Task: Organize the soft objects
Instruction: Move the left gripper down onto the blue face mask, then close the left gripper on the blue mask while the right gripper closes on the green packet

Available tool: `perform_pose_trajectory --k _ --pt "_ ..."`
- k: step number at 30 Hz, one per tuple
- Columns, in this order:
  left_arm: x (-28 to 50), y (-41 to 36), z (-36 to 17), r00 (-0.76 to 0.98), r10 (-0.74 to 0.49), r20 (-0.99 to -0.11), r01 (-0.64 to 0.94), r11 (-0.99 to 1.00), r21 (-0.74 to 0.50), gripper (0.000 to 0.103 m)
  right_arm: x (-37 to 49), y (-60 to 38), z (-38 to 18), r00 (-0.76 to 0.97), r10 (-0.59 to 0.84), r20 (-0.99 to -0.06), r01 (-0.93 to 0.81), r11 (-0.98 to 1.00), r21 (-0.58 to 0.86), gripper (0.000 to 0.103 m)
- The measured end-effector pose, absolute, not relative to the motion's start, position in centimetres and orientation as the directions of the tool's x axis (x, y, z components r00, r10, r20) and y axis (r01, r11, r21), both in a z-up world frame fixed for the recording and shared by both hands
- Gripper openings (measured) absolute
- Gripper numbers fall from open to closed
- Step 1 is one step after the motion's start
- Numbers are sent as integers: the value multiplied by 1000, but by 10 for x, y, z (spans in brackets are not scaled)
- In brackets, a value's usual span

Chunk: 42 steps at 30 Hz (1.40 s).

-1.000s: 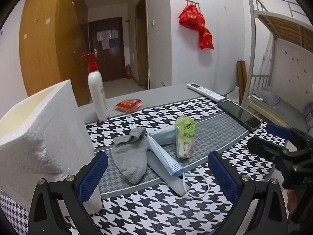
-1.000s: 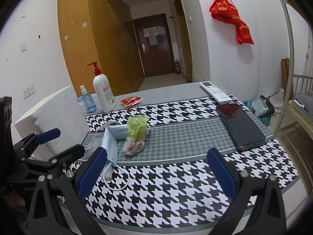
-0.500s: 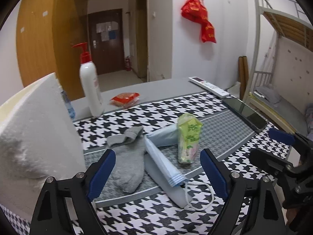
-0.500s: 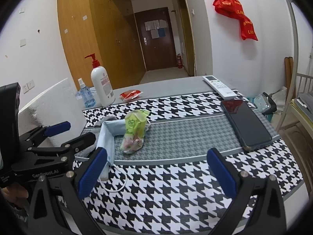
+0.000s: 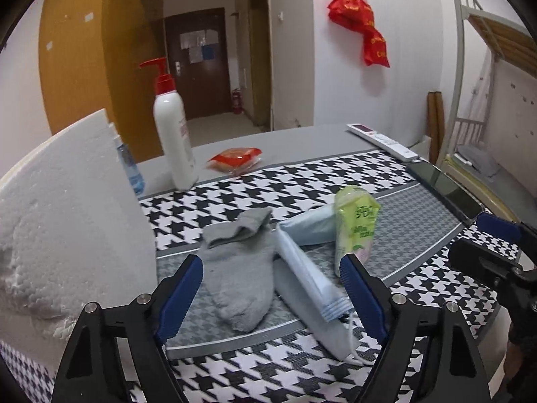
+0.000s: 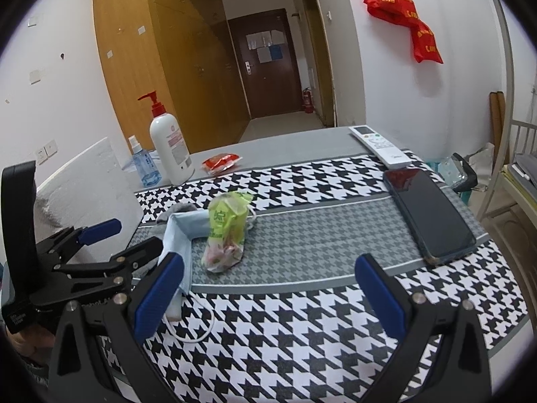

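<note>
Both tongs are empty: the left tongs (image 5: 270, 285), jaws just narrowed yet open, now straddle the grey sock (image 5: 240, 268) and face mask (image 5: 302, 268) at lower centre, indicating pickup; the right tongs (image 6: 268, 292) gape wide.

Both wrist views look down-forward, sharing the sock (image 5: 240, 268) and mask (image 6: 178, 231).

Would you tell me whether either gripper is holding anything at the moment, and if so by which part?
Nothing is held. The left gripper hangs open above the grey sock and face mask, its jaws just narrowing; the right gripper is open over bare cloth.
</note>
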State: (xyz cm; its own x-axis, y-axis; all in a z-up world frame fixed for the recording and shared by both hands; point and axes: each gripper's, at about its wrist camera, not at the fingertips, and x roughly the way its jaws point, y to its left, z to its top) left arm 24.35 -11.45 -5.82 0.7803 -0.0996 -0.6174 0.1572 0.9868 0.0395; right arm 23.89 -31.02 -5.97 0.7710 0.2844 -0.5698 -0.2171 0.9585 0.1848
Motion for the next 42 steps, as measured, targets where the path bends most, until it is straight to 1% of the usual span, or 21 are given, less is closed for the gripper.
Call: perform_pose_trajectory --k 3,5,6,8,9,10,14,15,17,19,23,24,26,28,34,35,36,38,42 --pt "241 -112 -58 780 -91 -619 147 988 41 85 242 -307 -61 765 294 -574 -227 956 187 103" --pt "240 -116 -58 774 -106 -625 170 985 43 82 245 -304 -63 756 300 -582 -234 954 187 103" --pt "241 -118 -57 772 -114 -626 179 983 43 79 246 -303 -63 752 304 -585 -238 953 188 103" --pt "242 -121 -56 765 -131 -631 194 981 31 78 247 -301 -63 749 307 -587 -245 952 186 103" --pt "245 -122 -58 758 -136 -638 196 980 24 75 247 -301 -62 750 307 -585 -248 952 181 103" --pt "247 -123 -59 749 -137 -648 197 980 19 70 246 -300 -61 753 306 -583 -251 952 175 103" --pt "259 -124 -62 722 -161 -673 209 978 -9 61 244 -303 -59 762 288 -580 -243 957 157 103" --pt "261 -124 -63 716 -170 -677 214 977 -18 57 245 -304 -59 763 286 -581 -238 958 159 103" --pt "265 -126 -64 711 -174 -681 217 976 -22 56 246 -307 -60 760 282 -586 -228 959 166 103" --pt "269 -127 -65 702 -186 -687 225 974 -33 50 248 -308 -62 757 277 -592 -220 961 168 103" --pt "273 -127 -71 682 -204 -703 228 972 -60 45 249 -308 -64 752 273 -601 -217 962 166 103" --pt "274 -127 -73 677 -204 -707 230 971 -61 42 249 -307 -63 751 273 -601 -219 962 163 103" --pt "278 -127 -74 667 -210 -715 233 970 -68 39 249 -307 -63 752 268 -603 -220 963 153 103" --pt "281 -127 -75 662 -208 -720 234 970 -65 28 251 -306 -63 750 262 -607 -217 965 149 103" --pt "287 -130 -78 629 -211 -748 267 963 -46 26 257 -298 -65 736 253 -627 -227 966 123 103" --pt "288 -128 -77 629 -217 -746 271 961 -51 23 258 -296 -65 736 255 -628 -228 966 124 103" --pt "288 -127 -77 630 -224 -743 276 960 -55 12 260 -295 -66 734 258 -629 -230 965 127 103" --pt "288 -126 -79 626 -247 -739 296 953 -68 7 262 -292 -67 728 260 -634 -233 964 128 103" --pt "284 -123 -79 631 -280 -724 326 942 -80 6 271 -283 -72 697 270 -664 -259 959 117 103"
